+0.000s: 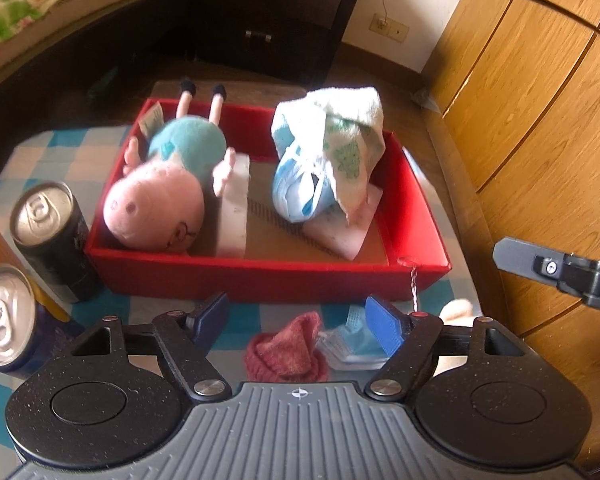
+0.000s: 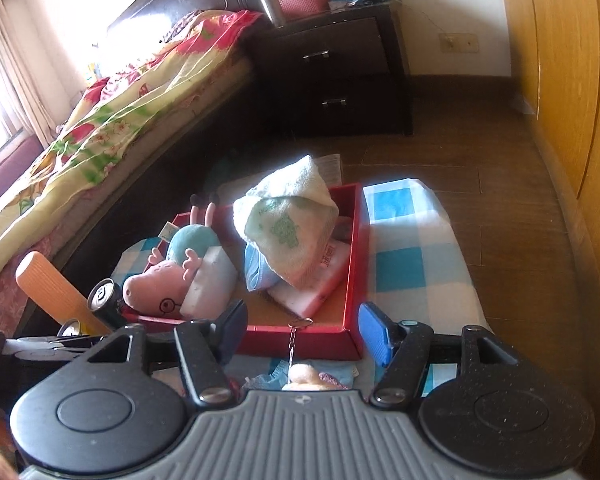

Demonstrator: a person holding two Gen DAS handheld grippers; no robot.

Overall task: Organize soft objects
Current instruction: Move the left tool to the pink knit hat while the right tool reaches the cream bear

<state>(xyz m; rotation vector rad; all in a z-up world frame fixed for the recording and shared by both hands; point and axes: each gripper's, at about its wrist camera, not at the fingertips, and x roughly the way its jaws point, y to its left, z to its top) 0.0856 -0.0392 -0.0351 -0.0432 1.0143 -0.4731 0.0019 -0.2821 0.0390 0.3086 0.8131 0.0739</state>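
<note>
While the red tray [image 1: 268, 280] already holds the pig plush [image 1: 156, 208], white sponge blocks and a towel [image 1: 340, 136] bundled over a blue mask at its far right, I bring my left gripper [image 1: 296, 320] down with jaws standing wide and empty over the knitted red sock [image 1: 288, 356], which lies on the checked cloth [image 2: 412, 248] just outside the tray's near edge beside a packaged mask [image 1: 352, 344]. My right gripper [image 2: 304, 332], jaws partly apart and empty, hangs above a small keychain plush [image 2: 304, 374] by that same edge. I judge the pick is next: lower, straddle the sock's bulk, close.
</note>
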